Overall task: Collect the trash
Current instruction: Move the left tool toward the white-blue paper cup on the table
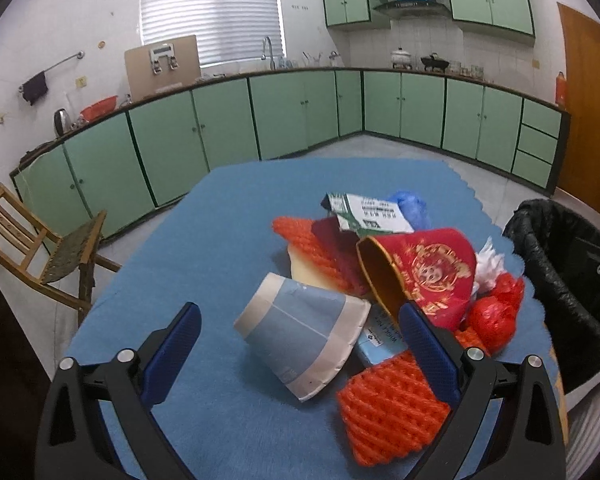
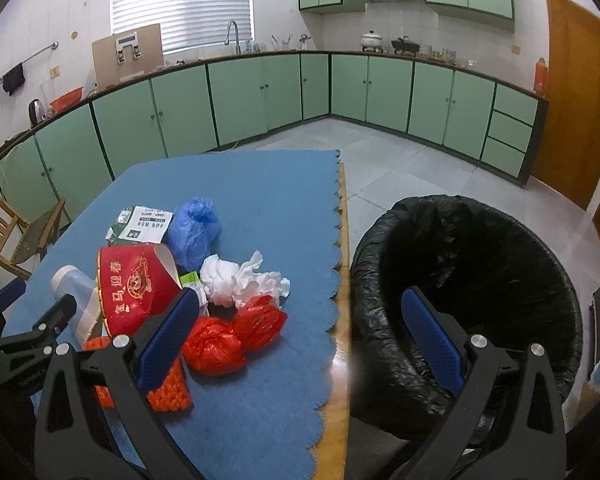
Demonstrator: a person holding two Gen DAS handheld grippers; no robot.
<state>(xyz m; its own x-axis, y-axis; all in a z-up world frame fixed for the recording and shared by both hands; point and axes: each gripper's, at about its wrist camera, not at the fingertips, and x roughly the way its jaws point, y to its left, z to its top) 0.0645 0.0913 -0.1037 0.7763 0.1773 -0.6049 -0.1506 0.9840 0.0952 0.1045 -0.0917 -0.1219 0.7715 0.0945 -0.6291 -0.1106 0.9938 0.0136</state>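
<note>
A mat [image 2: 260, 200] is covering the desk [image 2: 338, 360], and the trash is sitting piled toward its right half. A paper cup [image 1: 300, 340] is lying on its side at the front left of the pile, with a second cup [image 1: 420, 276] lying tipped just behind it to the right. A carton [image 1: 368, 216] is resting at the back, beside a crumpled bag [image 2: 194, 230]. Tissue [image 2: 240, 278] is lying right of the cups, with another bag [image 2: 232, 336] in front of it. A lined bin [image 2: 480, 280] is standing on the floor right of the desk.
</note>
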